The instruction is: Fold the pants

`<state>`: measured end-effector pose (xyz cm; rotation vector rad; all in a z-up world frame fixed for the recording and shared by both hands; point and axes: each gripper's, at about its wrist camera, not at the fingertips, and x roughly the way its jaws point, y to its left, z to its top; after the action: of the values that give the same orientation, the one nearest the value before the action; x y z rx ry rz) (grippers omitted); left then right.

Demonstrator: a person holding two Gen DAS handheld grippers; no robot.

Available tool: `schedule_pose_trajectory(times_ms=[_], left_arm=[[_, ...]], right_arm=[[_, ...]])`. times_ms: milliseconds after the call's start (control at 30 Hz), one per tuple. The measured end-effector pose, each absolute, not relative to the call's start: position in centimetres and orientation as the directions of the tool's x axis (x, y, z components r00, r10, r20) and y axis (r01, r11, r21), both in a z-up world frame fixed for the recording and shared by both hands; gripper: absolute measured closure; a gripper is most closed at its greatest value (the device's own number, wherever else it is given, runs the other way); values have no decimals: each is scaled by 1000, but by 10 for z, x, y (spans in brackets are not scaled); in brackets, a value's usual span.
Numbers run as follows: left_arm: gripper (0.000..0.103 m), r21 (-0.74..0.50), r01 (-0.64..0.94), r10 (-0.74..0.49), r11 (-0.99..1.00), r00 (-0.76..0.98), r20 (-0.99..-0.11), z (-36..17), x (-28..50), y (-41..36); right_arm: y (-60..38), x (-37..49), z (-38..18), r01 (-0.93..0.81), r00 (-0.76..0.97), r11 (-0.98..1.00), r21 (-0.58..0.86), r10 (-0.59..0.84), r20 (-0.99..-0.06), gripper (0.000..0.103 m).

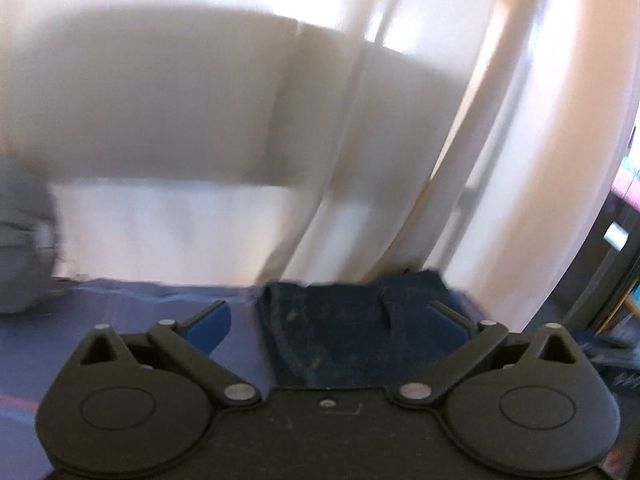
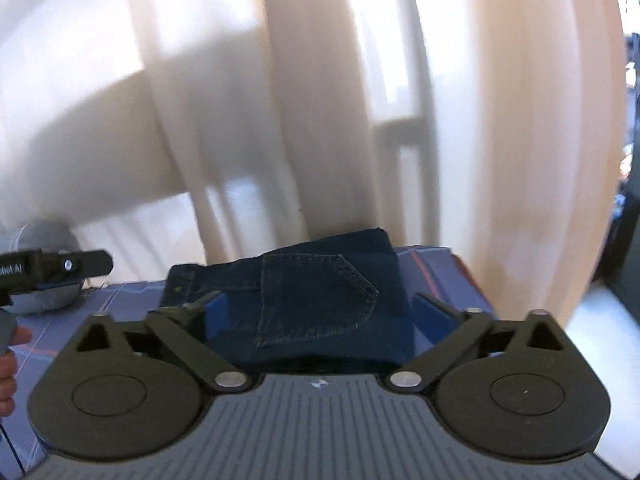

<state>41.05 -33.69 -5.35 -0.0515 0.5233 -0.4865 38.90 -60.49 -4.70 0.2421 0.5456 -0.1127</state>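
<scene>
Dark blue jeans lie folded into a compact stack on a blue patterned table cover, a back pocket facing up. My right gripper hovers over them with its blue fingers spread wide and nothing pressed between the pads. In the left wrist view the jeans show from another side. My left gripper stands open above them, its pads clear of the cloth. Part of the left gripper's body and the hand holding it appear at the left edge of the right wrist view.
A grey rounded object sits at the far left of the table, also seen as a grey object in the left wrist view. White blurred curtains or panels rise behind the table's far edge. Dark furniture is at the right.
</scene>
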Motion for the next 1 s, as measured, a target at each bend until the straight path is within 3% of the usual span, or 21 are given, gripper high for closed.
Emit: schedule_pose_trajectory(times_ms=[200, 600, 1000], left_arm=[[0, -49, 379, -352, 924, 795, -494, -48, 339, -323], [0, -9, 329, -285, 944, 803, -523, -57, 253, -328], [0, -21, 316, -276, 949, 794, -541, -59, 235, -329]], right_arm=[[-572, 326, -11, 151, 846, 981, 120, -66, -529, 0], [-549, 255, -5, 185, 791, 981, 64, -110, -602, 0], [-539, 234, -6, 184, 790, 982, 50, -117, -602, 0]])
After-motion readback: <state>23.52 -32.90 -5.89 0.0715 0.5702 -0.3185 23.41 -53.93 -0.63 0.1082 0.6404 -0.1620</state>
